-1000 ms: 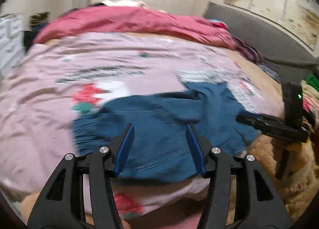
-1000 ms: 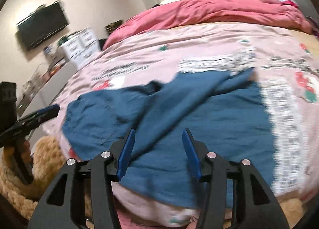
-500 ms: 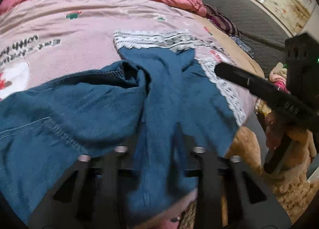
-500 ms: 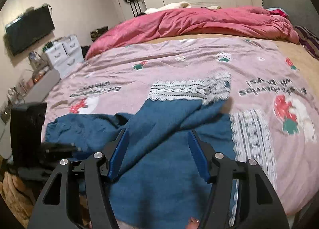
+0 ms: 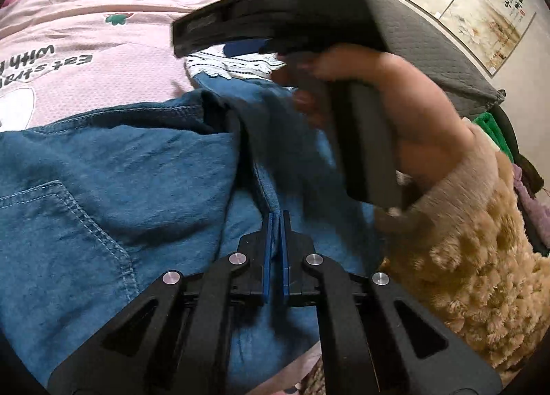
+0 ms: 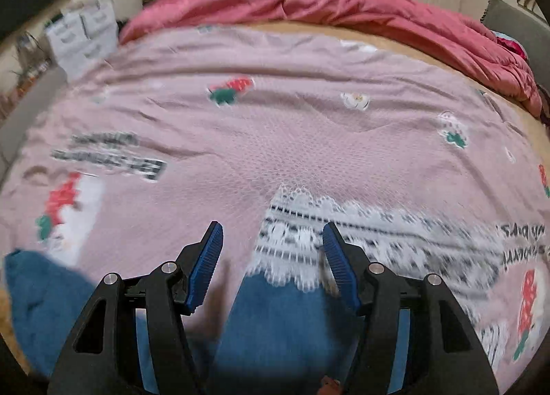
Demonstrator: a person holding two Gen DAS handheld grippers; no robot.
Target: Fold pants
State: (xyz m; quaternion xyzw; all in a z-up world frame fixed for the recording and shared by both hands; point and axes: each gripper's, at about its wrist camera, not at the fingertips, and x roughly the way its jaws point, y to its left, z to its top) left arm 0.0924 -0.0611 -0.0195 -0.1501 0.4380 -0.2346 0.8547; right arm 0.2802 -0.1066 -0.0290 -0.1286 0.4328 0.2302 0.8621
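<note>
Left gripper (image 5: 276, 219) pinched shut on pants (image 5: 103, 209) seam; right gripper (image 6: 271, 257) gaped empty. Soft, floppy denim: grab hems.

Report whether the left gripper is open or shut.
Shut. The left gripper has its blue pads together, pinching a seam of the blue denim pants.
</note>
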